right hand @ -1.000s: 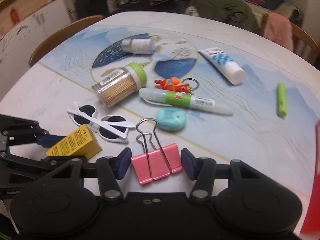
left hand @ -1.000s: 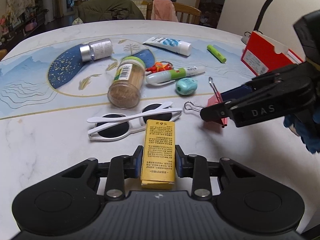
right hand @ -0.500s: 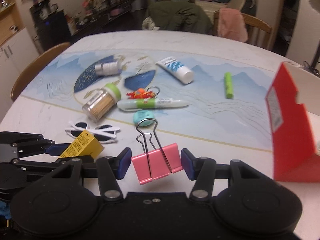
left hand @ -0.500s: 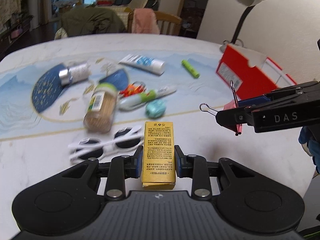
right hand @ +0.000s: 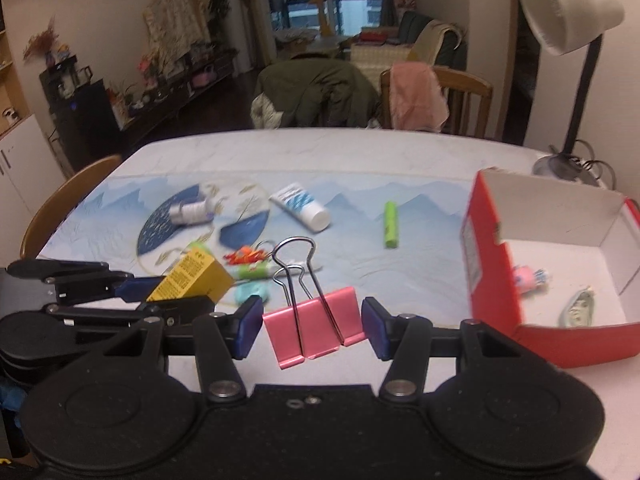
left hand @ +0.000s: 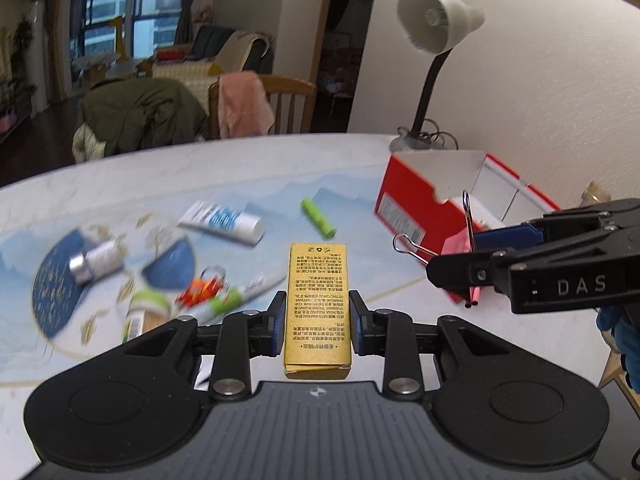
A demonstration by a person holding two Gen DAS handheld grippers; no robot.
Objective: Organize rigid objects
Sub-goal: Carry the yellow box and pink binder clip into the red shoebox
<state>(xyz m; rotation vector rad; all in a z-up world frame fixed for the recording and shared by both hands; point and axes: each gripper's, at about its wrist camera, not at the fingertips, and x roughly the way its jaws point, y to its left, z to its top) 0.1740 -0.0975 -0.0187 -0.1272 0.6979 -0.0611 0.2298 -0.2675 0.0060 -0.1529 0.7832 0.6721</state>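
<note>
We held the yellow carton (left hand: 319,304) pinched in the left gripper (left hand: 319,330) and the pink binder clip (right hand: 316,326) between the right gripper (right hand: 313,328) fingers, apparently gripped, both above the desk (right hand: 420,168) near the red box (right hand: 496,280); the clip's narrow hold risked slipping short of it.

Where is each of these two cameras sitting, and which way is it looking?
Left wrist: sits on the left gripper, looking forward over the table toward the red box; its fingers clamp a yellow box.
Right wrist: sits on the right gripper, facing the same way; its fingers hold a pink clip.
Shared: each sees the other gripper, the red box and the lamp.
</note>
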